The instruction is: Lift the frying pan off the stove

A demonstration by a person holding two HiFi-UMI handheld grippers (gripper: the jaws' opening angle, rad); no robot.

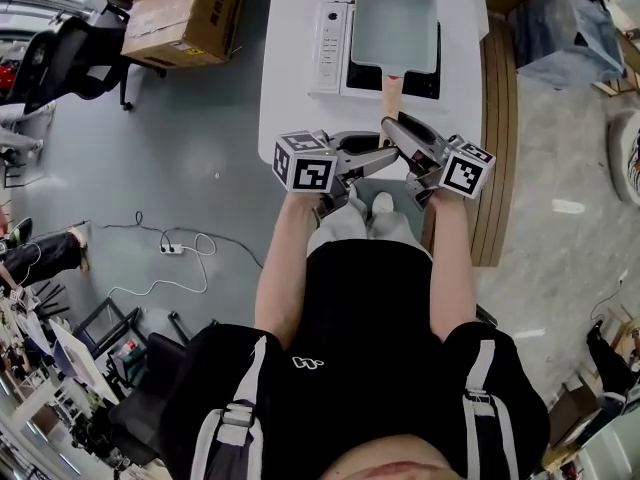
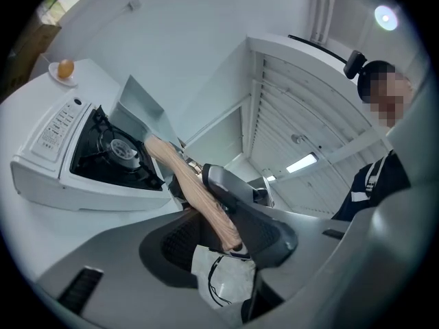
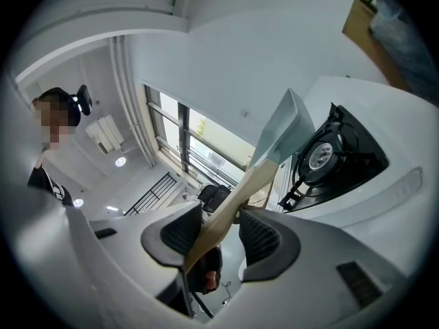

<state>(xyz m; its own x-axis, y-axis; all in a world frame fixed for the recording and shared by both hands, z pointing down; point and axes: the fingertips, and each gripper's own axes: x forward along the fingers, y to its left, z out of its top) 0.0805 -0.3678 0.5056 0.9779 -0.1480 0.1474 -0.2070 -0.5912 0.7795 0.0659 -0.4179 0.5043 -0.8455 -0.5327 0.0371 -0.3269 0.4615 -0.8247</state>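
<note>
My right hand-held gripper clamps the wooden handle of the grey square frying pan; my left hand-held gripper stands wide around it, so I lift level

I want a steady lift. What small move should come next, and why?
Probably close the left claw on the wooden handle: it lies inside that open claw, touching only one side, so the right claw alone seems to clamp it and carry the frying pan.

No legible txt — cardboard box label & stove panel print too small.
</note>
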